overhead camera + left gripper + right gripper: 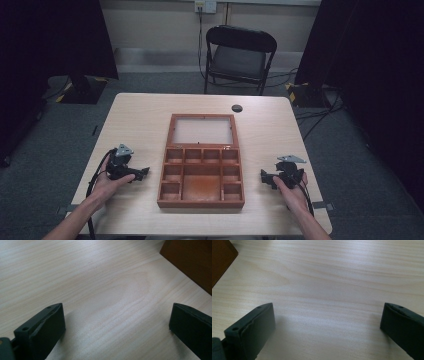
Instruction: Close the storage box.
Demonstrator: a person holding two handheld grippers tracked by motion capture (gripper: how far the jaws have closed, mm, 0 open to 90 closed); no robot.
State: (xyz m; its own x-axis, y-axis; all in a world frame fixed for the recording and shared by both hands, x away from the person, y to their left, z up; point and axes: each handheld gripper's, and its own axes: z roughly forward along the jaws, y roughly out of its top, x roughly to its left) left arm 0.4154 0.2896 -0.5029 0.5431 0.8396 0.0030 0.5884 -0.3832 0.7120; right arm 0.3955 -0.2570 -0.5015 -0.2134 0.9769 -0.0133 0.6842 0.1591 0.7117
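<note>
A brown wooden box (pixel 201 170) lies opened flat in the middle of the table, its glass-paned lid folded back toward the far side and several small compartments facing up. My left gripper (pixel 144 172) rests on the tabletop left of the box, pointing toward it, jaws wide apart with nothing between them. In the left gripper view the box's side (pixel 192 262) fills the upper right corner. My right gripper (pixel 263 178) lies right of the box, also open and empty. The box's corner (pixel 220 257) sits at the upper left of the right gripper view.
The light wooden table (pixel 140 120) has a round black cable hole (pixel 237 108) near its far edge. A black folding chair (pixel 239 56) stands behind the table. Dark curtains hang at both sides, and cables run over the floor at the right.
</note>
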